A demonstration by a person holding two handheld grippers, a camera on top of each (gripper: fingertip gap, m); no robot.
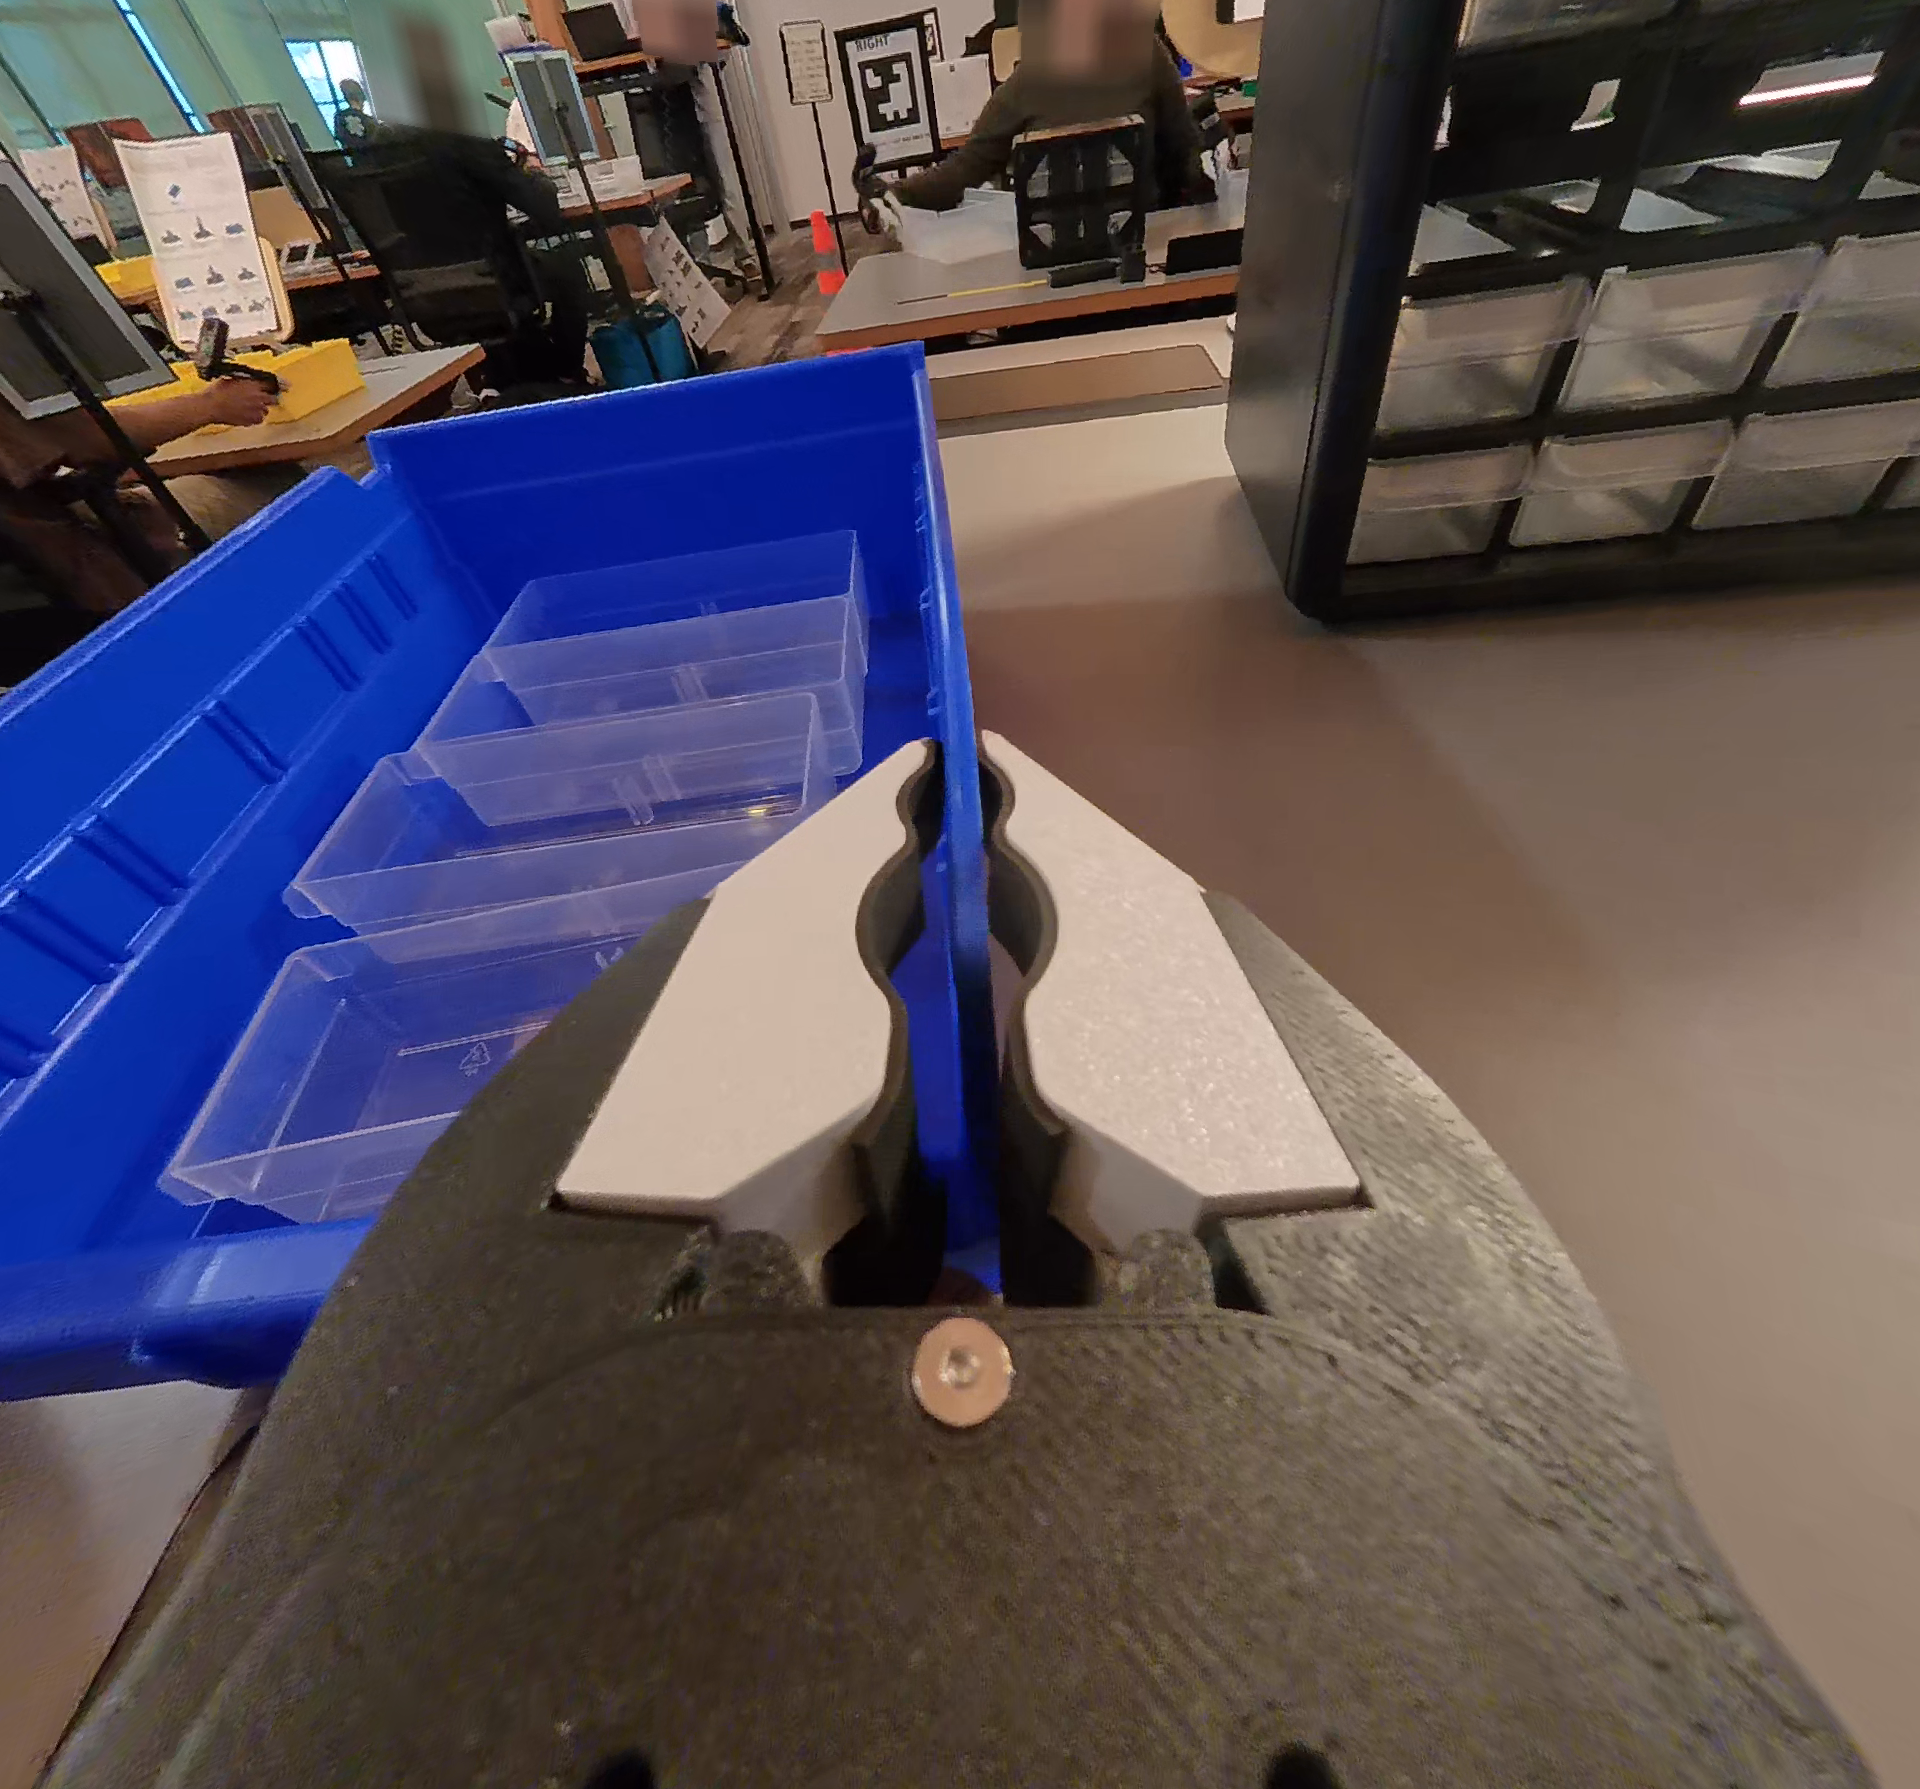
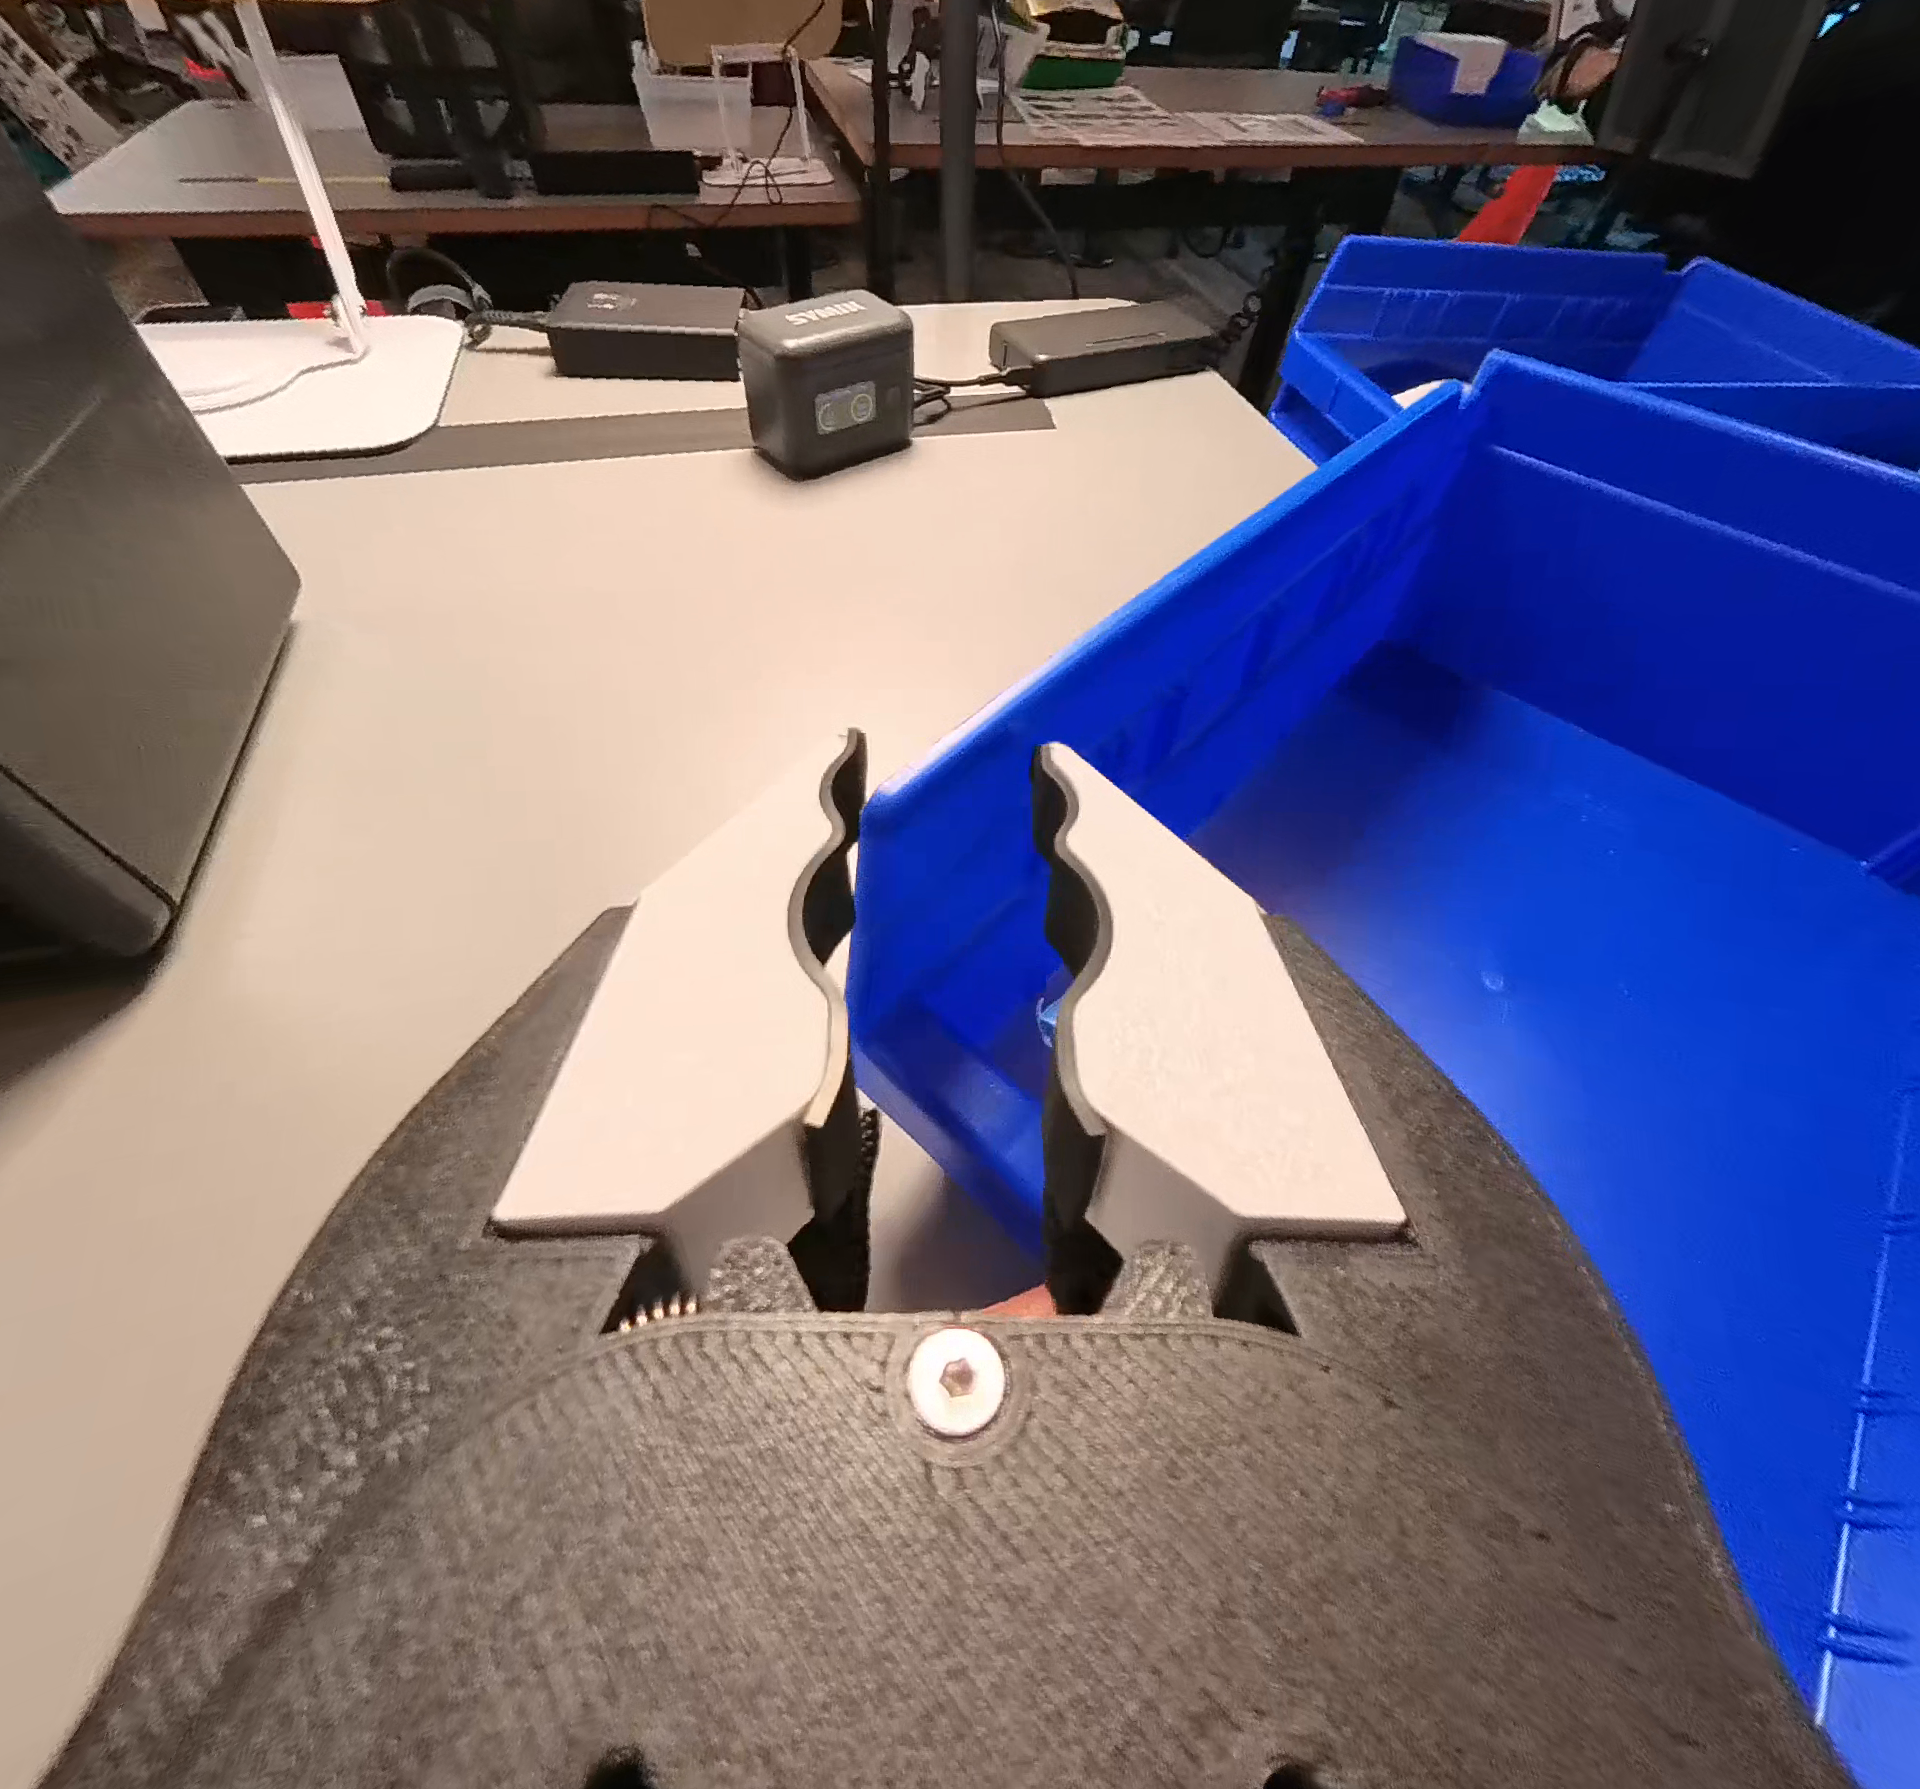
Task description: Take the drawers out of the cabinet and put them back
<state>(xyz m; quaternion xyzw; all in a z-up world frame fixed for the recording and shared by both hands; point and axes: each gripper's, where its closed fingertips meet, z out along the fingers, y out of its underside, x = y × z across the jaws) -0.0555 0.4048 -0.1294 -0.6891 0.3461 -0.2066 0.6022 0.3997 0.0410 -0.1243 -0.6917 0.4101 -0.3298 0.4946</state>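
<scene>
Four clear plastic drawers (image 1: pixel 582 783) lie in blue plastic bin (image 1: pixel 260 659); left gripper (image 1: pixel 961 763) clamps bin's wall, likely steadying it; right gripper (image 2: pixel 951 763) straddles bin corner (image 2: pixel 935 866), pads unpressed.

Power block: small dark grey cube (image 2: pixel 828 389) sitting mid-table.
Lamp: flat white base (image 2: pixel 312 383) resting beside it.
Cone: orange (image 1: pixel 826 253), standing on far floor.

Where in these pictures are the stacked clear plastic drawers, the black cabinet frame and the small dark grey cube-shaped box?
clear plastic drawers (image 1: pixel 644 763): left wrist view, wall of one upper drawer.
black cabinet frame (image 1: pixel 1340 305): left wrist view, left upright post.
dark grey cube-shaped box (image 2: pixel 826 389): right wrist view, front face.
</scene>
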